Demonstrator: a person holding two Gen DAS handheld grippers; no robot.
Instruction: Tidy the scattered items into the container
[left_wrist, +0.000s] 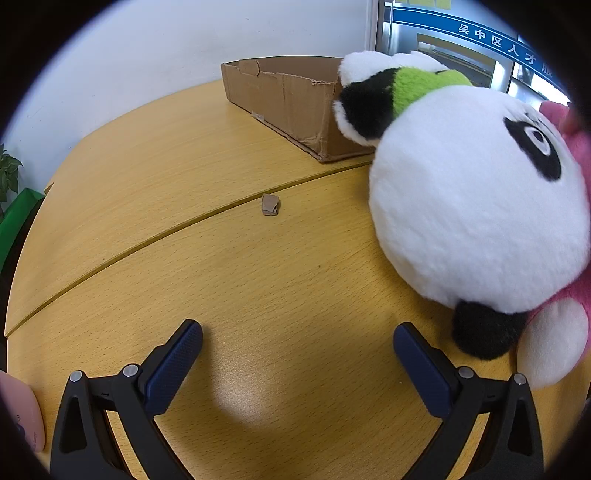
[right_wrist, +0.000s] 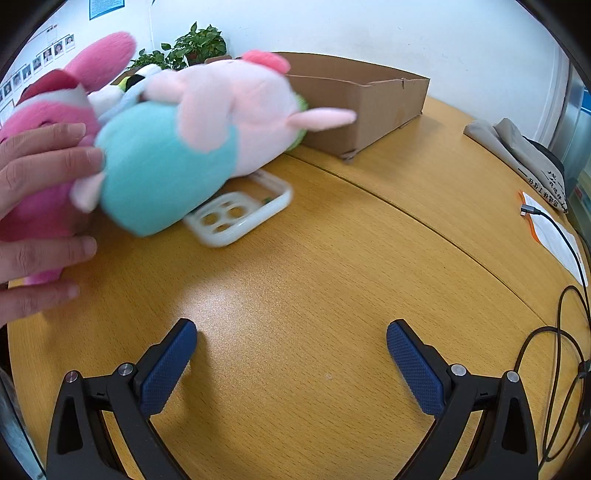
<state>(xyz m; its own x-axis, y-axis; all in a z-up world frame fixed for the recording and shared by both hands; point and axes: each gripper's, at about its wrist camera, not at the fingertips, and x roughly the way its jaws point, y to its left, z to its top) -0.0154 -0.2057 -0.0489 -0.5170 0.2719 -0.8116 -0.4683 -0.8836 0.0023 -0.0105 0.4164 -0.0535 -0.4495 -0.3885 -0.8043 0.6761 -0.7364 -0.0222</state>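
Observation:
A plush panda (left_wrist: 472, 206) with a green patch lies at the right of the left wrist view, a pink plush (left_wrist: 554, 339) pressed against it. Behind stands an open cardboard box (left_wrist: 291, 107). My left gripper (left_wrist: 297, 343) hangs open over bare wood, left of the panda. In the right wrist view a pale pink and teal plush (right_wrist: 184, 147) lies blurred over a white phone case (right_wrist: 240, 214), beside a bright pink plush (right_wrist: 44, 155) that a hand (right_wrist: 37, 206) touches. The cardboard box (right_wrist: 369, 107) stands behind. My right gripper (right_wrist: 291, 339) is open and empty.
A torn cardboard scrap (left_wrist: 270, 205) lies on the wooden table (left_wrist: 184, 166). A pink object (left_wrist: 22, 413) sits at the left edge. On the right are a dark cable (right_wrist: 561, 317), papers (right_wrist: 554, 236) and folded cloth (right_wrist: 517, 151). A potted plant (right_wrist: 195, 46) stands at the back.

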